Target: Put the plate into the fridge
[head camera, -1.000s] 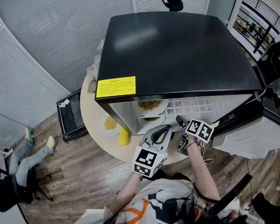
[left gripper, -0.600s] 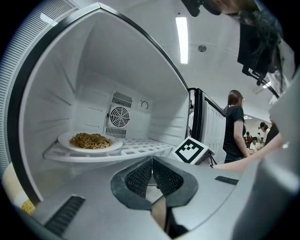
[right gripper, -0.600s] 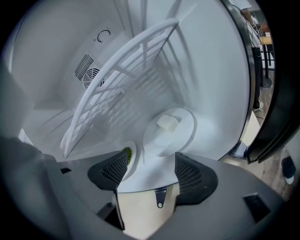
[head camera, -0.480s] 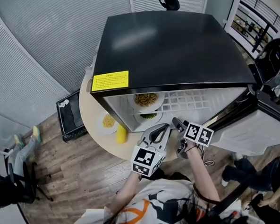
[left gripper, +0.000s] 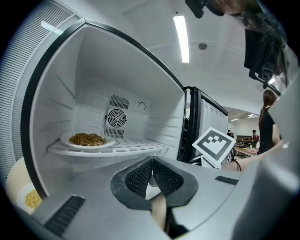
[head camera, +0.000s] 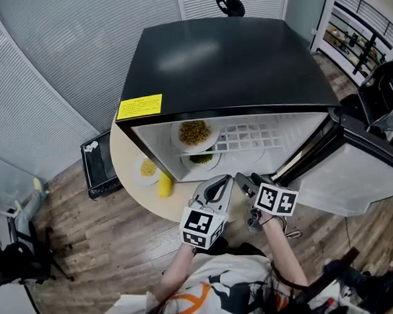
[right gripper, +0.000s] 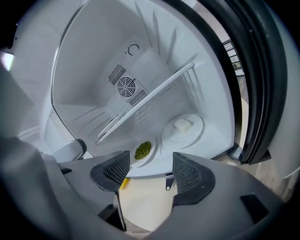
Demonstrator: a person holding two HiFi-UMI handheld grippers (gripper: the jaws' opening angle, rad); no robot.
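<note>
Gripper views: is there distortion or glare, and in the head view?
Left gripper view: fisheye bends the fridge walls, and the ceiling light is blown out. Right gripper view: same bending, whole scene tilted. Head view: soft sheen on the fridge top.

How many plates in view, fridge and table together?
4. Noodle plate on the upper shelf of the fridge; green-food plate and white-food plate on its floor; yellow-food plate outside on the round table. The fridge may hide more.
</note>
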